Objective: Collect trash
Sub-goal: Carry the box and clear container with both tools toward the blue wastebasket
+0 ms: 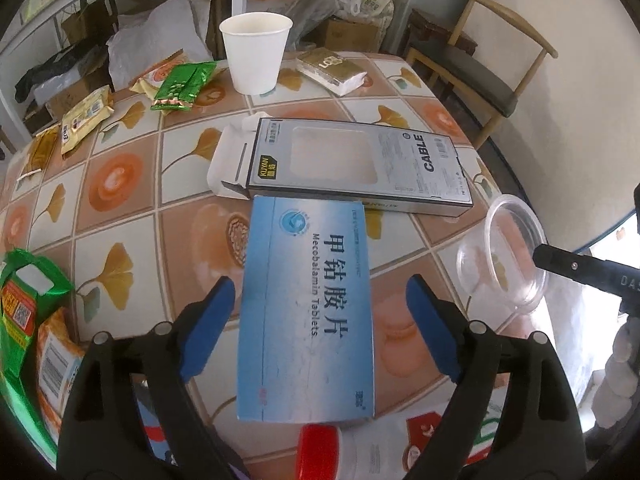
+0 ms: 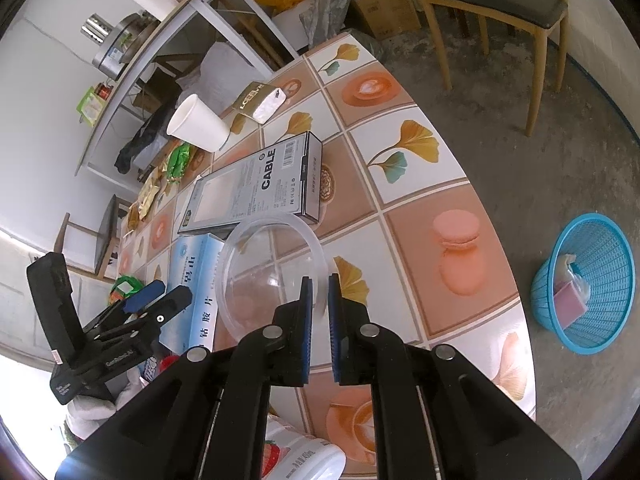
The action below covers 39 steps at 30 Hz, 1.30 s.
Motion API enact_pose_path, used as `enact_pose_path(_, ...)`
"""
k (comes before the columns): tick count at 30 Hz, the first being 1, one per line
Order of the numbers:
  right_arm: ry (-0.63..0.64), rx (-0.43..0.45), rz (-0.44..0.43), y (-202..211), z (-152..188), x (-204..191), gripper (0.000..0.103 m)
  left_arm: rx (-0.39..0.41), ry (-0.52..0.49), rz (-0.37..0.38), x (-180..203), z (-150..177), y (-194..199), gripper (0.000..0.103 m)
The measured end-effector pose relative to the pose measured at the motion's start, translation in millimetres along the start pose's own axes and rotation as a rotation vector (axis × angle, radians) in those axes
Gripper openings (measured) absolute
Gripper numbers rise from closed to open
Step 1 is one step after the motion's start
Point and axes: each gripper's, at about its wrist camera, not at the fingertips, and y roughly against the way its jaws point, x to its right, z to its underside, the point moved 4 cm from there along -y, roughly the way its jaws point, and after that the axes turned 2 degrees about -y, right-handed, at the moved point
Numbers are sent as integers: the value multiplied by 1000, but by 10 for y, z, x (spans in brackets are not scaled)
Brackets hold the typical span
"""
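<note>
The left gripper [image 1: 320, 312] straddles, pads apart, the "Mecobalamin Tablets" box [image 1: 308, 304] beside the "CABLE" box [image 1: 360, 164]; the right gripper [image 2: 320, 300] pinches a clear lid [image 2: 272, 276].

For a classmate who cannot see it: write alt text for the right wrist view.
The right gripper is shut on the rim of a clear plastic container above a tiled-pattern table; a blue basket sits on the floor to the right.
</note>
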Motion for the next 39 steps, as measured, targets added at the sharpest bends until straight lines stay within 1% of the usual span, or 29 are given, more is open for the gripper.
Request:
enact_pose_path(6, -12, -11, -5, -31, -33, -4, 9, -24, 17, -41, -54, -74, -165, 83)
enact_pose_path(11, -10, -13, -3, -49, -48, -12, 9, -41, 26, -49, -70, -98, -246, 83)
enact_pose_path(12, -10, -14, -3, -55, -52, -13, 9, -44, 23, -51, -65, -97, -257, 81)
enact_pose_path(13, -9, -16, -3, -60, -55, -17, 9, -45, 21, -52, -62, -95, -265, 77)
enact_pose_path(15, -6, -19, -3, -69, -55, -29, 9, -52, 23, -48, -59, -85, -285, 74)
enact_pose_path(16, -4, -20, -3, -74, -54, -36, 9, -55, 26, -46, -64, -76, -294, 71)
enact_pose_path(17, -2, -21, -3, -79, -57, -39, 9, -56, 30, -44, -67, -67, -297, 69)
enact_pose_path(25, -9, -15, -6, -86, -54, -33, 9, -28, 44, -44, -91, -25, -219, 69)
enact_pose_path(39, -12, 14, -28, 16, 2, -49, 8, 68, 9, -55, 6, -4, 89, 68)
